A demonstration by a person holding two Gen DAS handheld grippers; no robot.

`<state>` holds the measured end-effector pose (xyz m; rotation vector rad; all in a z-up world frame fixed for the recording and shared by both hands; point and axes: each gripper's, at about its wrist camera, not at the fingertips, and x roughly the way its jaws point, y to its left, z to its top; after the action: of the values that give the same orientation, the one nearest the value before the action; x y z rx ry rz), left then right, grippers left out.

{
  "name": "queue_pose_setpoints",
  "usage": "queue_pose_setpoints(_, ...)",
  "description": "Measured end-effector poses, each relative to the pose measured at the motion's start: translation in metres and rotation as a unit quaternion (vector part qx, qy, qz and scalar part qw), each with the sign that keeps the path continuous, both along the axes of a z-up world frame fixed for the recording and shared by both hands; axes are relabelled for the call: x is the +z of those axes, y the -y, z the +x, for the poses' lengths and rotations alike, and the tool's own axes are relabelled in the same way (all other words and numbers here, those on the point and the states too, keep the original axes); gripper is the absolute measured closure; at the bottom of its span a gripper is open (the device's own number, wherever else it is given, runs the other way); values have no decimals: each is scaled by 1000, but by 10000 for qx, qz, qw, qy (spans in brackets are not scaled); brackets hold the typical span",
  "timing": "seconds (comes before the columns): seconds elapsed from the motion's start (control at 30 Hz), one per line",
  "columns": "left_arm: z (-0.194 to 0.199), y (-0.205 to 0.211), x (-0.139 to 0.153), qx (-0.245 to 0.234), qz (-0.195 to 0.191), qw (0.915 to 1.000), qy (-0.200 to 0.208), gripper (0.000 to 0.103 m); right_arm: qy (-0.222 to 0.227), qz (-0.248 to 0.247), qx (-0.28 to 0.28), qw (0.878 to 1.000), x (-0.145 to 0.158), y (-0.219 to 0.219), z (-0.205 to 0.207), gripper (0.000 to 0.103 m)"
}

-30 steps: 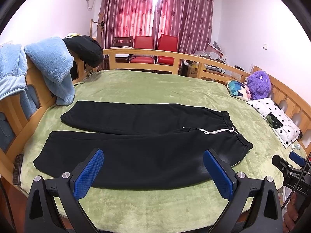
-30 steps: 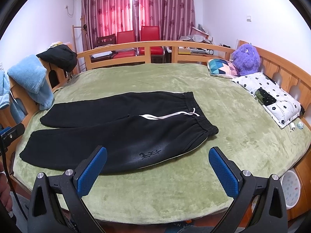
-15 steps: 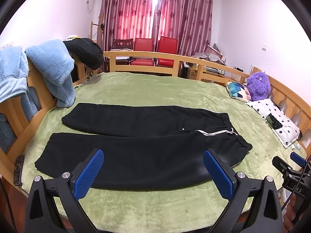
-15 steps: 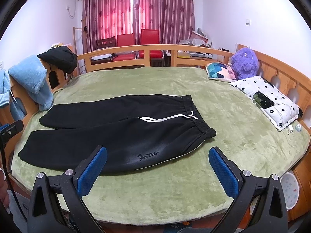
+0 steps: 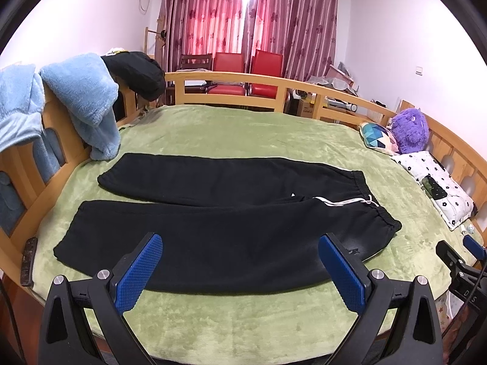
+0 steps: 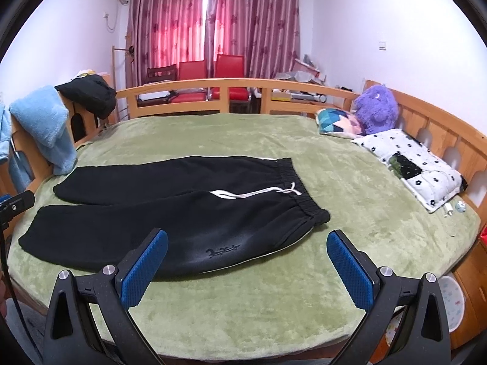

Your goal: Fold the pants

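I see a bed (image 5: 243,133) covered with a green plush blanket and ringed by a wooden rail (image 5: 231,79). Dark red curtains (image 5: 252,18) hang at the back with red chairs (image 5: 243,73) below them. A light blue fleece (image 5: 82,103) and a dark garment (image 5: 137,71) are draped over the rail on the left; a purple plush toy (image 6: 377,106), a patterned cushion (image 6: 334,121) and a spotted pillow (image 6: 411,164) sit along the right side.

The black pants (image 5: 231,222) lie spread flat on the blanket, both legs running left, the waistband with its white drawstring (image 6: 258,193) to the right.

My left tool (image 5: 239,255) hangs over the near edge of the bed, its blue pads wide apart and holding nothing. My right tool (image 6: 246,252) does likewise, fingers spread, level with the bed, aimed at the waist end.
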<state>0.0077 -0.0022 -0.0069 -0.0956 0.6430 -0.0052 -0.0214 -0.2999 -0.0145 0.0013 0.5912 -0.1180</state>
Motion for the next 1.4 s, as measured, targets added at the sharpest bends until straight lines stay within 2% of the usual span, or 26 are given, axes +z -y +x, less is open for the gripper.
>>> queue_pose_setpoints(0.07,4,-7,-8,56,-32,10000,-29,0,-172,14,63,9998,-10,-1,11,3)
queue_pose_setpoints(0.17,16,-21,-26,43,-83,9997,-229,0,-458,41,173,9988,-31,-1,28,15)
queue_pose_setpoints(0.33,36,-58,-64,278,-548,9964,-585,0,-971,249,274,9946,-78,0,60,17)
queue_pose_setpoints(0.4,43,-71,-81,378,-579,9948,-751,0,-1038,306,200,9939,-93,3,68,18)
queue_pose_setpoints(0.47,48,-84,-98,536,-543,9938,-812,5,-1086,450,149,9930,-111,9,77,28)
queue_pose_setpoints(0.57,56,-104,-124,783,-336,9922,-915,5,-1273,653,52,9897,-137,18,92,39)
queue_pose_setpoints(0.67,63,-126,-148,989,-404,9885,-1069,7,-1435,812,-113,9863,-161,29,108,49)
queue_pose_setpoints(0.8,68,-163,-173,1378,-905,9797,-1145,9,-1523,1068,-335,9820,-180,46,127,48)
queue_pose_setpoints(0.87,68,-182,-183,1612,-1130,9742,-1106,16,-1524,1158,-433,9806,-186,52,136,48)
queue_pose_setpoints(0.93,69,-198,-193,1809,-1331,9687,-1059,18,-1502,1252,-454,9796,-190,56,144,48)
queue_pose_setpoints(1.03,74,-211,-207,1845,-1563,9630,-1193,21,-1469,1328,-519,9788,-194,59,157,45)
queue_pose_setpoints(1.23,75,-215,-220,2080,-1709,9563,-1143,24,-1757,1629,-691,9684,-221,57,180,32)
queue_pose_setpoints(1.27,72,-217,-222,2192,-1686,9540,-1159,34,-1754,1659,-707,9679,-225,56,182,30)
queue_pose_setpoints(1.3,71,-216,-223,2263,-1668,9518,-1224,35,-1733,1621,-722,9688,-227,55,184,29)
queue_pose_setpoints(1.37,63,-217,-223,2193,-1653,9543,-1178,35,-1701,1446,-720,9721,-225,51,187,29)
queue_pose_setpoints(1.4,60,-219,-225,2345,-1578,9507,-1274,35,-1695,1405,-709,9729,-225,49,188,29)
